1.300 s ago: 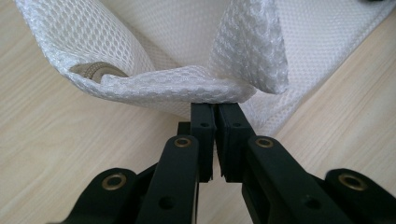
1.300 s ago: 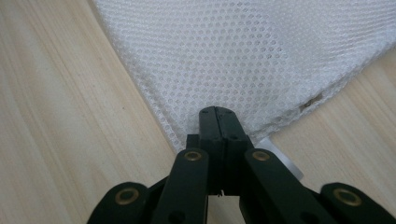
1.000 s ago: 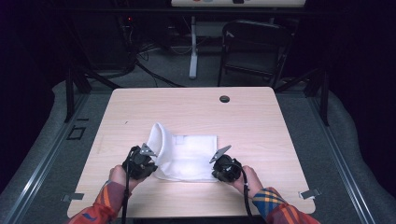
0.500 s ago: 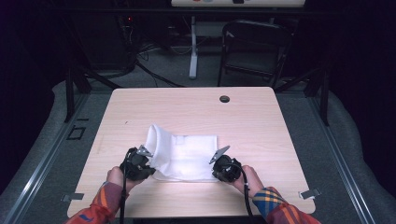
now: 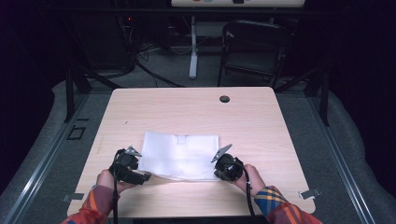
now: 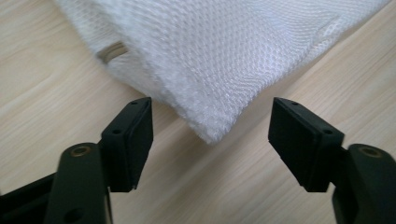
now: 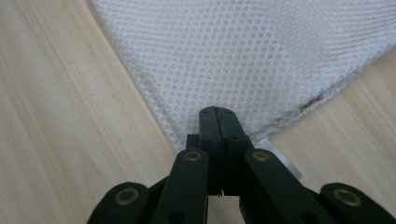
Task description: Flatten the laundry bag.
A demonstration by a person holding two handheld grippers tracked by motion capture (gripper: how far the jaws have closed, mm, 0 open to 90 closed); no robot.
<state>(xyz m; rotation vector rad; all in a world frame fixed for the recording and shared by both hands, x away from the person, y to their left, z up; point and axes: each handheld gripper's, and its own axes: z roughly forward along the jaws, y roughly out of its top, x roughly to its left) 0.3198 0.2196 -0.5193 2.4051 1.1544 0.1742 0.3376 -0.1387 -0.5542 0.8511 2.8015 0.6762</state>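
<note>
Raised flap now flat: white mesh bag (image 5: 180, 155) spread. Left gripper (image 6: 210, 135) wide, corner between jaws; right gripper (image 7: 218, 122) pinching its corner. Flattening looks finished.

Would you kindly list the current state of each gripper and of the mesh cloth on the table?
Left gripper: open, its fingers either side of the cloth's near corner, not touching it.
Right gripper: shut on the cloth's other near corner.
White mesh cloth: lying flat on the table.

white mesh cloth (image 5: 180, 155), pale wood table (image 5: 280, 135), plaid sleeves (image 5: 280, 207)
</note>
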